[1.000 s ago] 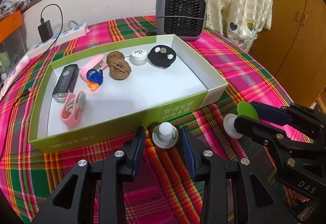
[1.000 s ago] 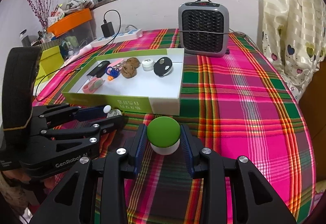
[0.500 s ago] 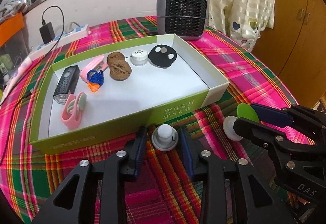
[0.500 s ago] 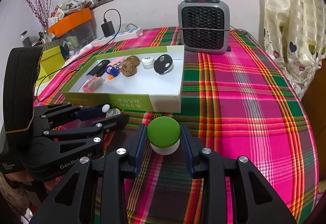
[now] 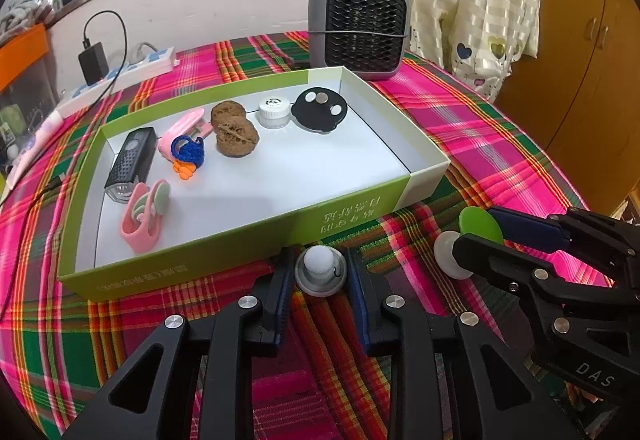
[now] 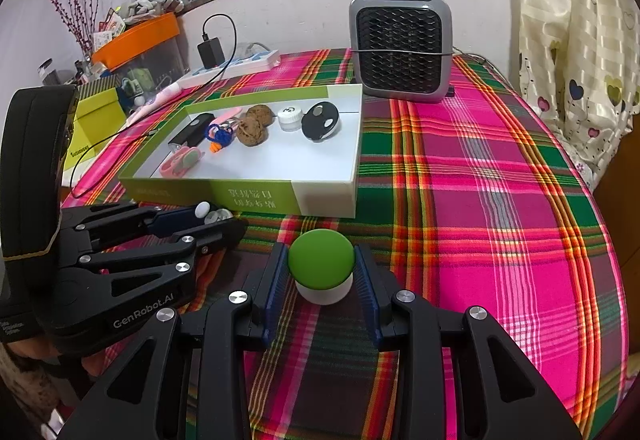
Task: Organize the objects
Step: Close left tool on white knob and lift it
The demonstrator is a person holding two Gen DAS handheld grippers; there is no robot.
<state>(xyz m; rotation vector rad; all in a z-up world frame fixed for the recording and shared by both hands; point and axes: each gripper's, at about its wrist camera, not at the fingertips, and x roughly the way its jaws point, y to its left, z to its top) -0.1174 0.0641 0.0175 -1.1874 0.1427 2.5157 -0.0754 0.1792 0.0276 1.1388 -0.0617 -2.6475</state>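
A small white knob on a round grey base (image 5: pixel 319 271) stands on the plaid cloth just in front of the green-and-white box (image 5: pixel 360 208). My left gripper (image 5: pixel 319 255) has its jaws closing on it, and the blue pads (image 5: pixel 286 282) touch the base on both sides. To its right, my right gripper (image 6: pixel 321 260) is shut on a green-capped, white-stemmed mushroom piece (image 6: pixel 321 256) that rests on the cloth. In the left wrist view that green cap (image 5: pixel 478 224) shows between the right gripper's fingers.
The box holds a black light (image 5: pixel 130 163), a pink roller (image 5: pixel 145 217), a blue crochet piece (image 5: pixel 187 151), walnuts (image 5: pixel 236 131), a white jar (image 5: pixel 273 112) and a black disc (image 5: pixel 319 108). Behind stand a grey heater (image 5: pixel 358 27) and a power strip (image 5: pixel 120 75).
The left gripper's jaws have narrowed around the white knob until the pads reach its base. The right gripper and the green-capped piece have not moved.
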